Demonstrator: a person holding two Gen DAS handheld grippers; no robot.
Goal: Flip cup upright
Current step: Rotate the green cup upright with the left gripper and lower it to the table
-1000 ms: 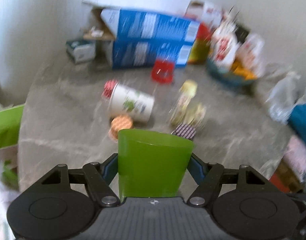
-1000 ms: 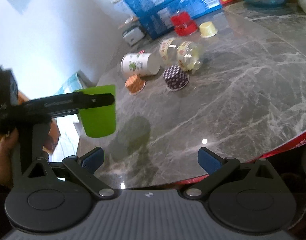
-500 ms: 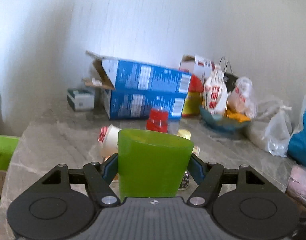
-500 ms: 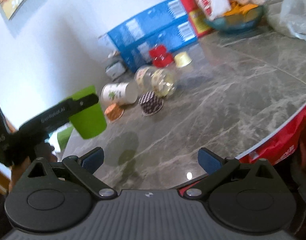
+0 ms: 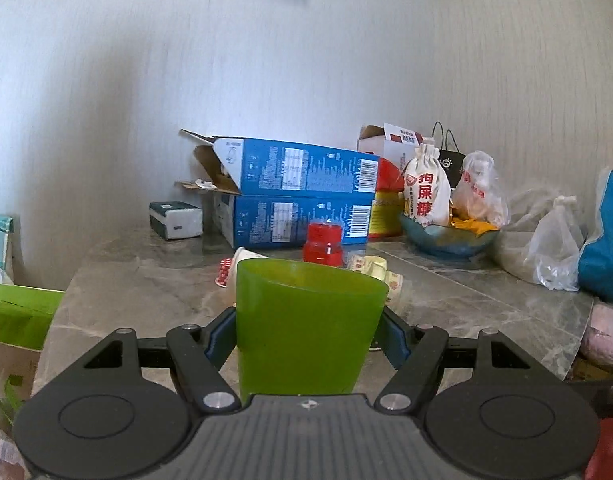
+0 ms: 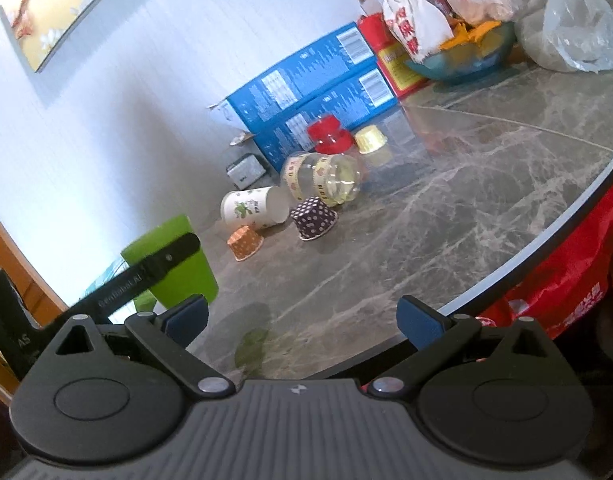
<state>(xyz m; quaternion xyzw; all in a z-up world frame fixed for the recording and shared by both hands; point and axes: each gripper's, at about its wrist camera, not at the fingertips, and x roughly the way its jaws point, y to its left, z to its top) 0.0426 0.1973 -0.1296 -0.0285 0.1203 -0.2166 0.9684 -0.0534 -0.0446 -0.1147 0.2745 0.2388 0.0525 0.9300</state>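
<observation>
My left gripper (image 5: pixel 306 336) is shut on a green plastic cup (image 5: pixel 306 328). The cup stands upright between the fingers, mouth up, held above the near left edge of the marble table (image 5: pixel 486 308). In the right wrist view the same green cup (image 6: pixel 178 268) hangs at the left with the left gripper's finger (image 6: pixel 158 268) across it. My right gripper (image 6: pixel 302 316) is open and empty, low over the table's front edge.
Lying or upturned on the table: a white paper cup (image 6: pixel 254 212), a clear jar (image 6: pixel 322 178), orange (image 6: pixel 244 243), dark dotted (image 6: pixel 314 224) and yellow (image 6: pixel 370 139) cupcake liners, a red jar (image 6: pixel 330 136). Blue boxes (image 5: pixel 298 196), a bowl (image 5: pixel 450 236) and bags stand behind.
My left gripper has tilted up from looking down at the table to level, bringing the green cup upright. The right gripper has drawn back and tilted a little.
</observation>
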